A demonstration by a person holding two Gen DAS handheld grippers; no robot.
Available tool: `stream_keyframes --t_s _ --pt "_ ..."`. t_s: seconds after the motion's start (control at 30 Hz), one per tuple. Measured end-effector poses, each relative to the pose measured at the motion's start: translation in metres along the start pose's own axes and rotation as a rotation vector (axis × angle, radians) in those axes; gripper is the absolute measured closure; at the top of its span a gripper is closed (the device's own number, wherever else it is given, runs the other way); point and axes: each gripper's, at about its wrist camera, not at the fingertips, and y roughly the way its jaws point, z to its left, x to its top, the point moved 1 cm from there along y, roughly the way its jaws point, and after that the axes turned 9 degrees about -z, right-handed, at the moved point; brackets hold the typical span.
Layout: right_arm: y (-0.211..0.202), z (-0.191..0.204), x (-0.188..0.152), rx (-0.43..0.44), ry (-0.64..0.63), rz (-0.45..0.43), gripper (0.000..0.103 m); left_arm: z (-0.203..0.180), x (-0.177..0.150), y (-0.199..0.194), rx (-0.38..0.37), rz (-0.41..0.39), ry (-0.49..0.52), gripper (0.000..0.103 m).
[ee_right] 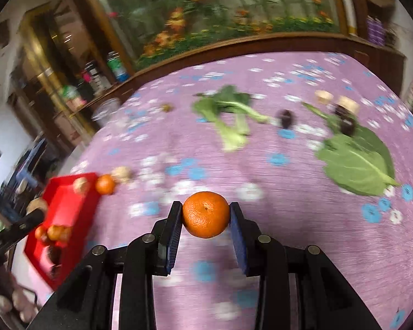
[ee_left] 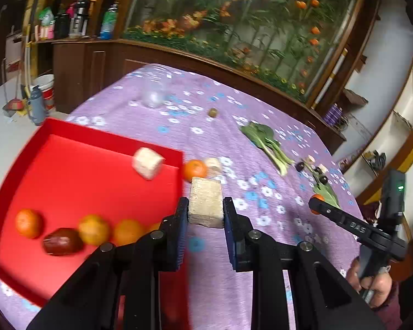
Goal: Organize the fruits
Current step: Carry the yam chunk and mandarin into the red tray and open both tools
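The task looks about half done; the red tray (ee_left: pixel 77 170) already holds several oranges (ee_left: pixel 93 229), a dark red fruit (ee_left: pixel 62 242) and a pale cube (ee_left: pixel 147 162); the left tool (ee_left: pixel 206 209) grips a pale block (ee_left: pixel 206 202) just beside the tray; the right tool (ee_right: pixel 206 214) grips an orange (ee_right: pixel 206 214) above the tabletop (ee_right: pixel 289 206); one more orange (ee_left: pixel 194 169), dark fruits (ee_right: pixel 286 118) and leaves (ee_right: pixel 358 162) remain outside.
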Motion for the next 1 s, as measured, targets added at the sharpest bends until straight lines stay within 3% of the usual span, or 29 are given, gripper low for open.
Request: stream_keyframes --t_s 0.3,0.43,0.67,1.0 --pt "0.02 0.152 -0.007 0.269 -0.168 0.071 0.066 0.088 0.01 -0.049 0.197 -0.083 -0.06 0.079" --pt "0.035 0.209 -0.021 0.349 -0.222 0.118 0.065 0.124 0.01 -0.055 0.229 -0.089 -0.112 0.079" --pt "0.07 0.272 -0.039 0.353 -0.307 0.175 0.065 0.166 0.011 -0.057 0.229 -0.077 -0.182 0.079" --pt "0.101 0.288 -0.058 0.324 -0.352 0.232 0.064 0.182 0.016 -0.081 0.206 -0.13 -0.259 0.046"
